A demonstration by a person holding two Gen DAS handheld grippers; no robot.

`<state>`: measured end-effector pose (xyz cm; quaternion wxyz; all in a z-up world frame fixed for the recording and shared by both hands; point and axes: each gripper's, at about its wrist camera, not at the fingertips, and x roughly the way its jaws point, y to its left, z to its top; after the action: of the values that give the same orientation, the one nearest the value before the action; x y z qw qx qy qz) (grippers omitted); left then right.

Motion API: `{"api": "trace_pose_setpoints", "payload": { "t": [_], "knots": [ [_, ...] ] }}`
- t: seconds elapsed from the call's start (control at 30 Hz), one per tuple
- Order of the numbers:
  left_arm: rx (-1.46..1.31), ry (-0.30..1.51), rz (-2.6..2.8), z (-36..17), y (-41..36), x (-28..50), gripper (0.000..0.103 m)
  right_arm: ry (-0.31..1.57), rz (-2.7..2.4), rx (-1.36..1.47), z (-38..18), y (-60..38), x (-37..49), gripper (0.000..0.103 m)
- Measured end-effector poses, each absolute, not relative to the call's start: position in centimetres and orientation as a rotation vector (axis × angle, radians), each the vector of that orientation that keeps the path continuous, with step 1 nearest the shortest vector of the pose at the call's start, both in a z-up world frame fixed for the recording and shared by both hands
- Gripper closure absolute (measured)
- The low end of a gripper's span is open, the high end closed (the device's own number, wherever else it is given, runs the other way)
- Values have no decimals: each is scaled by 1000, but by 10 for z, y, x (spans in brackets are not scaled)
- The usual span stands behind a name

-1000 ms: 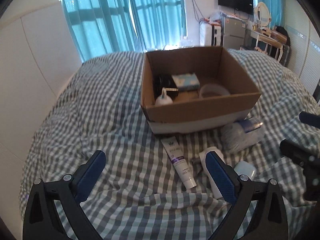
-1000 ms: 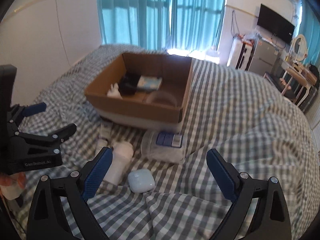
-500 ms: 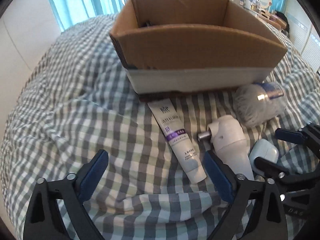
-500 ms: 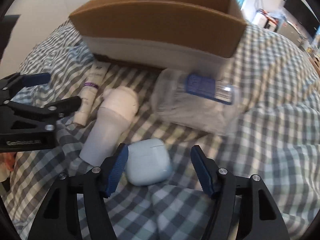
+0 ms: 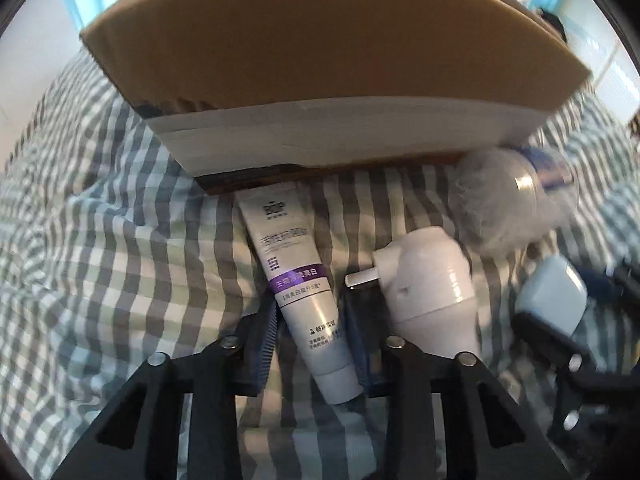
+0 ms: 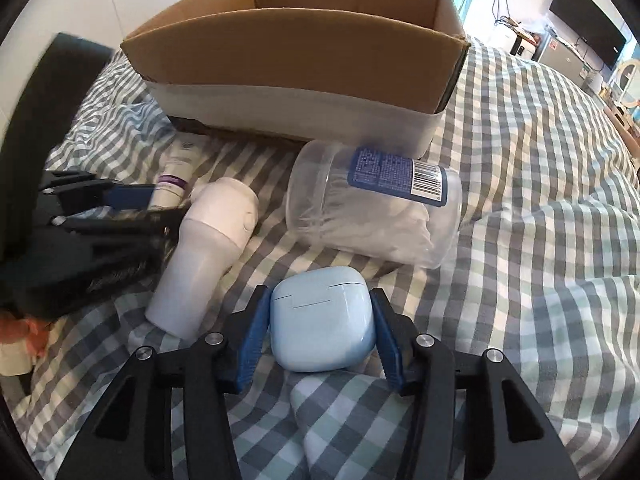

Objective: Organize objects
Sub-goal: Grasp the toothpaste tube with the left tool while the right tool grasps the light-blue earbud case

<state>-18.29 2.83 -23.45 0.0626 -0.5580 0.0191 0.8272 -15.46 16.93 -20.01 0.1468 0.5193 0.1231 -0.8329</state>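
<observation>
Left gripper (image 5: 312, 344) clamped across tube (image 5: 298, 280), long axis pointing away toward box (image 6: 296, 60). Right gripper (image 6: 320, 332) pinching earbud case (image 6: 324, 320) on bedspread (image 6: 520, 200). Box lies straight ahead, near; both arms about equally close.

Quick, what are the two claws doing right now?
Left gripper: shut on the white tube.
Right gripper: shut on the blue earbud case.
</observation>
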Motion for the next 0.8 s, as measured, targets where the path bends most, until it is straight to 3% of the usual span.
{"api": "trace_pose_setpoints", "payload": {
  "t": [0.13,0.53,0.8],
  "knots": [
    [-1649,29,2516,-226,27,-171,79,367,-2419,1481,-195,172,-148,54],
    [-1557,-35,2521,-188,25,-115,79,330,-2502,1393,-156,191,-127,54],
    [-1448,-58,2582,-153,10,-97,79,421,-2552,1276,-119,162,-110,54]
  ]
}}
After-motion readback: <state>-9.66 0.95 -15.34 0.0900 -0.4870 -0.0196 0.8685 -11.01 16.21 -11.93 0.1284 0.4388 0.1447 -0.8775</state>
